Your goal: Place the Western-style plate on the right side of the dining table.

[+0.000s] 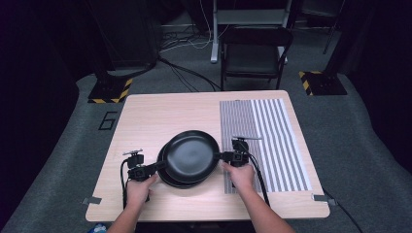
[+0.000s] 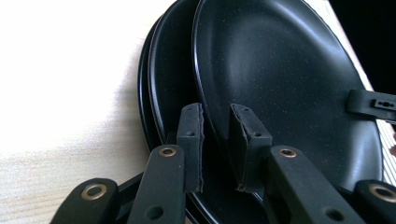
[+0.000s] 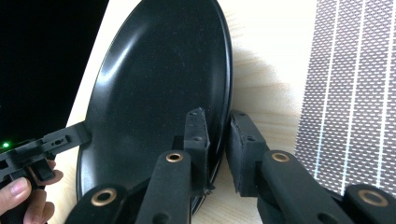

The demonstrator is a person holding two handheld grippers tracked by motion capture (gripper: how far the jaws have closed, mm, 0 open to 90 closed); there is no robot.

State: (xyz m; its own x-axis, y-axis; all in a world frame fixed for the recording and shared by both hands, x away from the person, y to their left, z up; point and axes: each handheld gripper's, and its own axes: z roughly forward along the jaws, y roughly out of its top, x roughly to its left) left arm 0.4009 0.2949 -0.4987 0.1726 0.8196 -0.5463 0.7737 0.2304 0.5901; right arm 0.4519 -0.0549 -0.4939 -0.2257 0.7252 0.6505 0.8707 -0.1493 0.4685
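A black top plate (image 1: 189, 155) hangs slightly above a lower black plate (image 1: 170, 181) near the table's front middle. My left gripper (image 1: 159, 166) is shut on the top plate's left rim. My right gripper (image 1: 222, 156) is shut on its right rim. In the left gripper view the jaws of the left gripper (image 2: 217, 114) straddle the top plate (image 2: 280, 84) at its rim, with the lower plates' rims (image 2: 161, 84) beneath and the right gripper (image 2: 373, 103) across. In the right gripper view the right gripper (image 3: 218, 116) pinches the plate (image 3: 159, 93), and the left gripper (image 3: 56, 140) holds the far edge.
The wooden table (image 1: 145, 116) carries a grey striped mat (image 1: 262, 131) on its right half, seen close beside the plate in the right gripper view (image 3: 355, 84). A black chair (image 1: 255, 53) stands behind the table. Bare wood lies behind and left of the plates.
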